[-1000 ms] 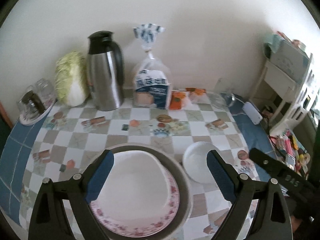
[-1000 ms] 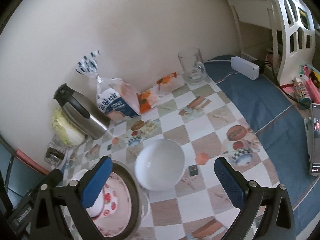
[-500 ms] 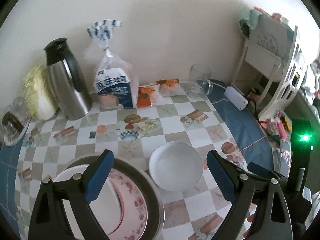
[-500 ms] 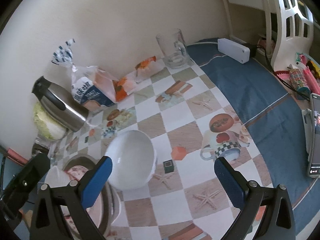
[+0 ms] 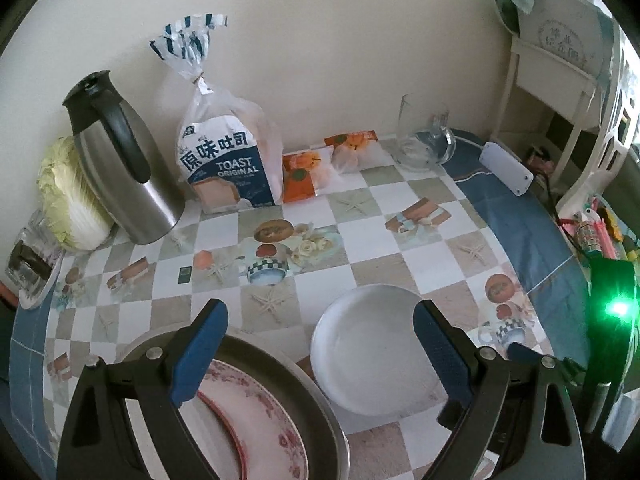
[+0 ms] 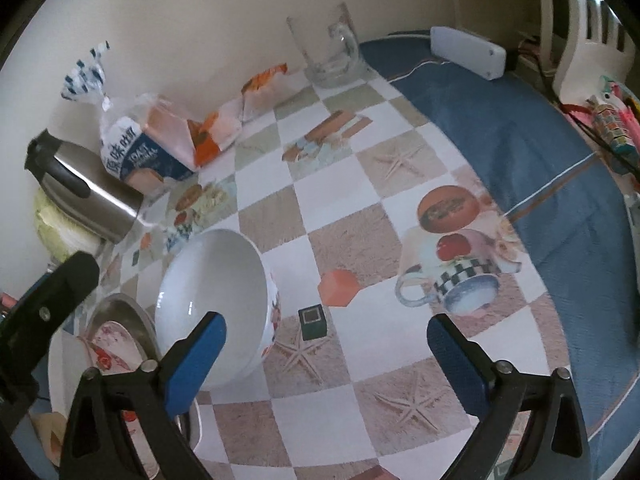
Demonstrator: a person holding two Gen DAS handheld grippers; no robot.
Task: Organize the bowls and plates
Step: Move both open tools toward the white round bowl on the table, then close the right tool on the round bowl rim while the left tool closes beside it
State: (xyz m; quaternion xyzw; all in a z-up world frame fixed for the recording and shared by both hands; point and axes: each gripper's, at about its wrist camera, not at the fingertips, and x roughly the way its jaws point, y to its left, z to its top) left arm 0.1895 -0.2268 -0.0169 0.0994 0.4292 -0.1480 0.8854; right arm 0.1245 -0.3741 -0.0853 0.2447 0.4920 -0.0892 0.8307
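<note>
1. The left gripper [image 5: 318,346] hangs released over the checked, picture-printed tablecloth [image 5: 400,236], its blue pads spread wide and pressing on nothing.
2. Below its left pad, at seven o'clock in the left wrist view, a pink-flowered plate [image 5: 264,428] lies inside a wide grey metal basin [image 5: 320,408].
3. At five o'clock, just beside the basin, stands the white ceramic bowl [image 5: 372,352], partly between the left pads but apart from both.
4. The right gripper [image 6: 326,360] is also released; its jaws have just been closing a little, with only tablecloth between them. Its left pad overlaps the bowl's near rim in its own view; contact I cannot tell.
5. A small dark green square [image 6: 313,322] printed on the cloth lies just right of the bowl.
6. Farther off, at eleven o'clock, a steel jug with a black handle [image 5: 120,160] stands beside a pale cabbage [image 5: 68,196].
7. At twelve, a clear bread bag [image 5: 224,160] reads "TOAST ORIGINAL" under Chinese characters.
8. Orange snack packets [image 5: 324,164] and a clear glass mug [image 5: 424,136] line the wall at one o'clock.
</note>
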